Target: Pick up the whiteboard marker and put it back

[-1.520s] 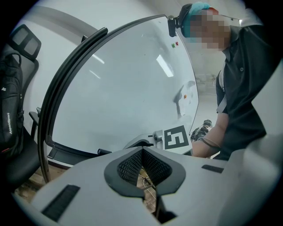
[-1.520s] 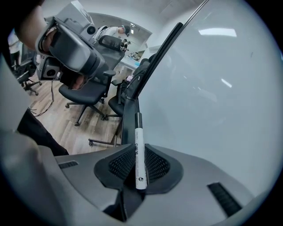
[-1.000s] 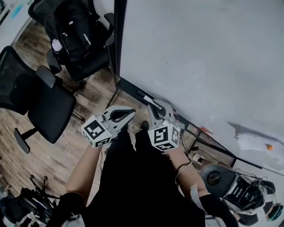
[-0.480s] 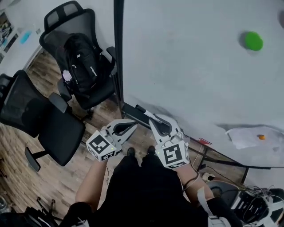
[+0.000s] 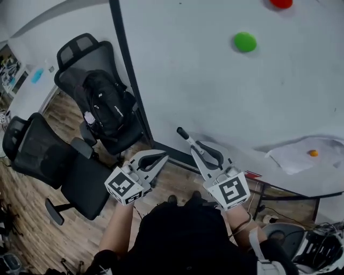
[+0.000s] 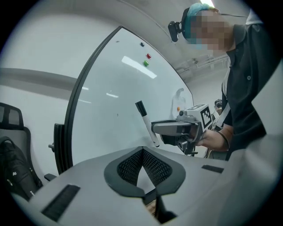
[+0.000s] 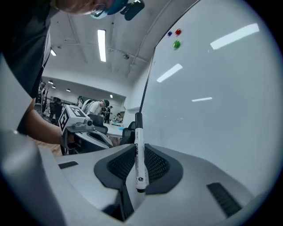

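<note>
The whiteboard marker (image 5: 187, 140), white with a black cap, sticks out upward and to the left from my right gripper (image 5: 196, 151), which is shut on it. In the right gripper view the marker (image 7: 139, 152) lies clamped between the ribbed pads, its cap pointing away along the whiteboard (image 7: 212, 88). My left gripper (image 5: 159, 157) is shut on nothing, just left of the right one and clear of the board. From the left gripper view, the marker (image 6: 146, 122) stands in the right gripper (image 6: 155, 129) in front of the whiteboard (image 6: 115, 97).
The whiteboard (image 5: 215, 86) has a black frame edge (image 5: 127, 75), a green magnet (image 5: 245, 41), a red magnet (image 5: 281, 3) and a paper (image 5: 293, 154) under an orange magnet. Two black office chairs (image 5: 59, 161) stand at the left, one holding a black backpack (image 5: 107, 110). Cables and gear (image 5: 317, 247) lie at lower right.
The view has tilted upward, bringing the green and red magnets into sight. Both grippers have risen in front of the whiteboard, the right one still holding the marker.
</note>
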A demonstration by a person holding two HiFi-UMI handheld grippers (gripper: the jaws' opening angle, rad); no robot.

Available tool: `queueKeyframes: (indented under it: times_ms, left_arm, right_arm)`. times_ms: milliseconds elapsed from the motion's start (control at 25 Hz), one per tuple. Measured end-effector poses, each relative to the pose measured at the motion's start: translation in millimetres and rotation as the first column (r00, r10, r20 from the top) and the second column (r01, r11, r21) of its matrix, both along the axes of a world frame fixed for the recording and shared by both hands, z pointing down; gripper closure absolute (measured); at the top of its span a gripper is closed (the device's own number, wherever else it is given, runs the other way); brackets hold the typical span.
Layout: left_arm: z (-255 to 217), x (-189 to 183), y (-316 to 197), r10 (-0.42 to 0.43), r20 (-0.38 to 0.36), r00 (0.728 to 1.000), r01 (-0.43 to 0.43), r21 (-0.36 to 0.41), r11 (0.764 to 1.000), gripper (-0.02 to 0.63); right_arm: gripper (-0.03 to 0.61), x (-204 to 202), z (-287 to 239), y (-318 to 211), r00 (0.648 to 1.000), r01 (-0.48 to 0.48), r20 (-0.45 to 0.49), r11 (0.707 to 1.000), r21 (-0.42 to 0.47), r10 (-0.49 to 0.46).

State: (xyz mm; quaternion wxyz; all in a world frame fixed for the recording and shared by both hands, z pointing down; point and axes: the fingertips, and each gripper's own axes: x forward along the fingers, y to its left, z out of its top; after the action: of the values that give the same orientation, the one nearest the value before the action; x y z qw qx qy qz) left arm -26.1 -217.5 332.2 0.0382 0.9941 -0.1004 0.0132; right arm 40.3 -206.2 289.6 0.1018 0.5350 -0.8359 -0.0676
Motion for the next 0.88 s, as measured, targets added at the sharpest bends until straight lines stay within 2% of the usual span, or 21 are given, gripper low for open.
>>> queueKeyframes:
  times_ms: [240,480,760,880]
  left_arm:
    - [-15,4,11,0.016,-0.009,1.0,-0.016,0.029,0.999,0.601]
    - [-29,11,19,0.069,-0.042,0.997,-0.068,0.04,0.997,0.601]
    - [-25,25,24,0.126,-0.053,0.991,-0.124,0.031,0.992,0.601]
    - [-25,28,26,0.151,-0.08,0.985,-0.151,0.009,0.989,0.601]
  right_arm:
    - [0.505,22,1,21,0.996,-0.013,0.09,1.0,-0.003,0.013]
    - [0.505,29,2,22,0.983,-0.011,0.186,1.0,-0.014,0.013]
    - [0.505,30,6,22,0.982,-0.019,0.187,1.0,-0.017,0.022]
    - [0.505,31,8,24,0.982,-0.017,0.188,1.0,-0.011,0.018]
